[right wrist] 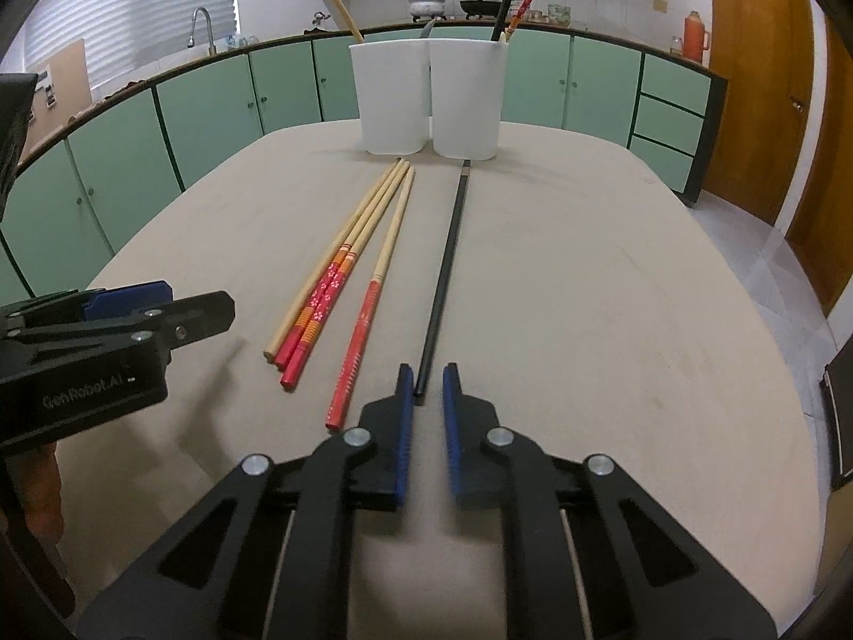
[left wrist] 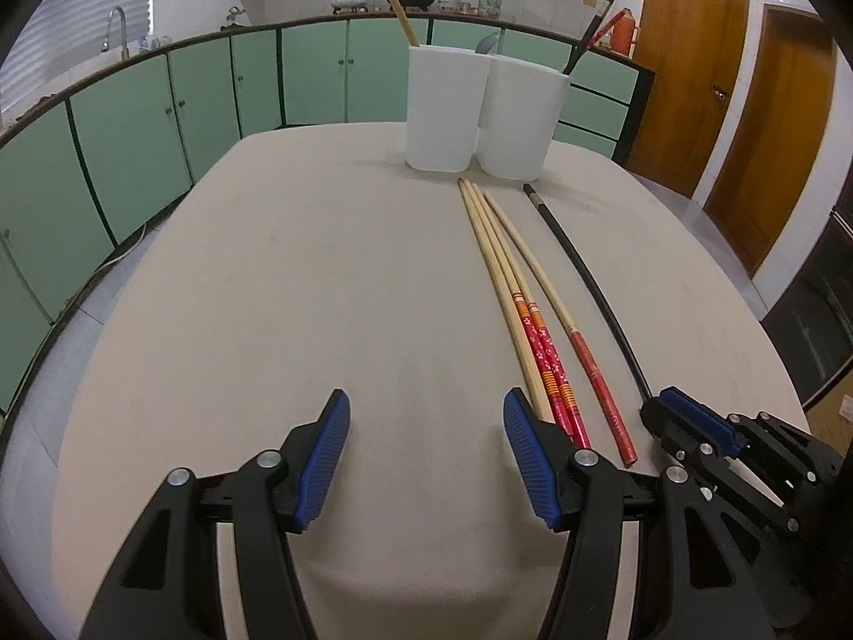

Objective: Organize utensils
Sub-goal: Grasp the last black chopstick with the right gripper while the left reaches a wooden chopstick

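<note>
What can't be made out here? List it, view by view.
- Both views: the white holders hide the lower parts of the chopsticks standing inside.
- Left wrist view: the right gripper covers the black chopstick's near end. Neither view shows whether it grips.
- Left wrist view: the left gripper hides the plain chopstick's near end.

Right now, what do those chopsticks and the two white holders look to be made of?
Pale chopsticks: probably wood or bamboo, matte tan shafts with glossy red painted ends. Black chopstick: uniformly dark and smooth, maybe lacquered wood or plastic; I cannot tell which. White holders: likely plastic, slightly translucent with a dull, even surface.
</note>
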The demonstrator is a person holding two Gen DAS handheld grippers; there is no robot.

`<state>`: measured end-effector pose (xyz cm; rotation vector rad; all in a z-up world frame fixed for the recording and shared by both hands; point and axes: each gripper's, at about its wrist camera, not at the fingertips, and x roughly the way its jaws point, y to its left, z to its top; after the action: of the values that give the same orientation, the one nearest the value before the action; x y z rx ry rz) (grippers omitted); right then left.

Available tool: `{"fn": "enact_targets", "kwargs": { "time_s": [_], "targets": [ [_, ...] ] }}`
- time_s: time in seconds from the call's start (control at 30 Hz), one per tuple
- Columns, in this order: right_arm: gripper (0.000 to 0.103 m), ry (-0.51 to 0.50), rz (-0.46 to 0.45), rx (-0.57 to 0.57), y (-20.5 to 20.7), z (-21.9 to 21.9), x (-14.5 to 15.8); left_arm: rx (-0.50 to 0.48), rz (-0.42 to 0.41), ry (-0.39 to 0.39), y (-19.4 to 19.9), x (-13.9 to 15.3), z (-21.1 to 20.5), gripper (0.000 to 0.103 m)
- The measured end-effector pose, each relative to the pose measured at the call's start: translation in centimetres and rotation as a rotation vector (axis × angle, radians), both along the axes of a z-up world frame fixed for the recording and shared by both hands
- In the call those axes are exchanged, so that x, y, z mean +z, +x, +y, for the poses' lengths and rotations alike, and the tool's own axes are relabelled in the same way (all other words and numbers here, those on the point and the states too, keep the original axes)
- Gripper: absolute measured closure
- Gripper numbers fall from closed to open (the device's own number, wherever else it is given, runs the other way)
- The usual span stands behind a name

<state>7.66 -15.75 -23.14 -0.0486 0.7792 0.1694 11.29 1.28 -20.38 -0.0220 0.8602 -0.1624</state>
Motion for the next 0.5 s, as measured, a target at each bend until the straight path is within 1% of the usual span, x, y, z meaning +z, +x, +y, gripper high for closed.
{"fn": "enact_targets", "kwargs": {
  "time_s": [0.07,0.27,0.5],
  "targets": [
    [0.099,0.001,0.001,0.003,0.0,0.0,0.0,-0.005,0.003,-0.003,0.0,-0.1,-0.2,0.044],
    [0.099,0.012,0.008,0.002,0.1,-0.3,0.2,-0.024,0.010,-0.007,-0.3,0.0,-0.9,0.044],
    [0.099,0.044,0.018,-0.022,0.2,-1.5,0.2,-0.050,0.029,0.015,-0.1,-0.6,-2.2,0.044]
  ]
}}
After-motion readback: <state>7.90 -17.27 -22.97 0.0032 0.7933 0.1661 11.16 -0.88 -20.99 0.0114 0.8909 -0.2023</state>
